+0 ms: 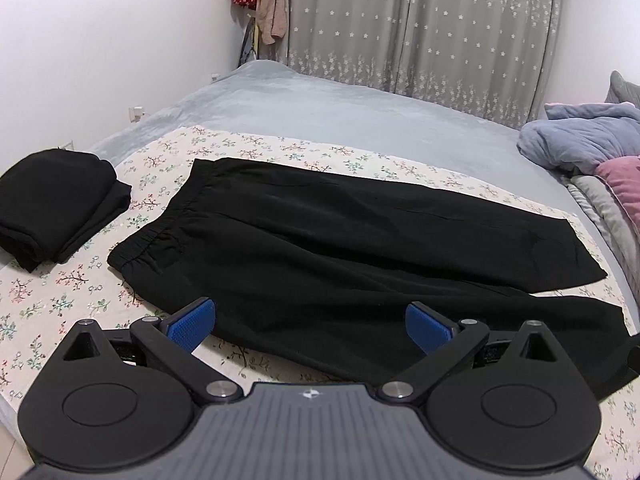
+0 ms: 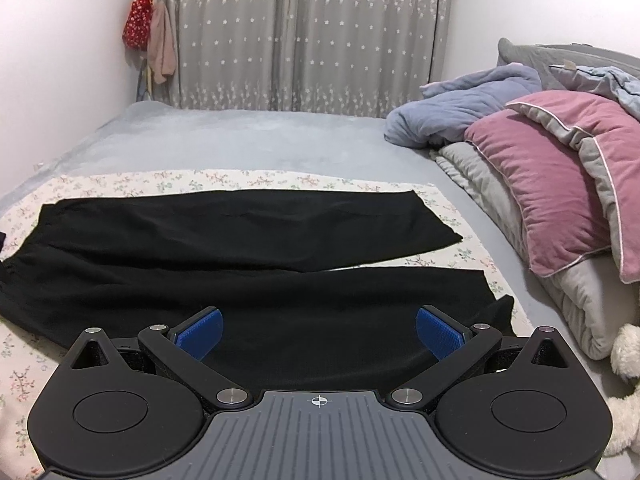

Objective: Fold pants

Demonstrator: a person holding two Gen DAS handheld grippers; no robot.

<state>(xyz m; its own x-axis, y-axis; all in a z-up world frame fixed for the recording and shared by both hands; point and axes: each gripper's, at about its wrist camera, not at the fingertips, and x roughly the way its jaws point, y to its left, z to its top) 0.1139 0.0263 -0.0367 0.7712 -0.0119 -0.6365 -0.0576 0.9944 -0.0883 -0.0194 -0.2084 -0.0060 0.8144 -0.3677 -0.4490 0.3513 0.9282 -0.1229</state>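
Observation:
Black pants [image 1: 304, 240] lie spread flat on a floral sheet [image 1: 60, 304] on the bed, waistband to the left, two legs running right. In the right wrist view the pants [image 2: 240, 248] show both legs, with the hems at the right. My left gripper [image 1: 310, 326] is open and empty, hovering over the near leg close to the waistband end. My right gripper [image 2: 319, 332] is open and empty, above the near leg toward its hem.
A folded black garment [image 1: 56, 208] sits left of the pants on the sheet. Grey bedding [image 1: 320, 112] lies beyond. Blue and pink pillows and quilts [image 2: 552, 184] are piled at the right. A plush toy [image 2: 628, 364] lies at the bed's right edge. Curtains hang behind.

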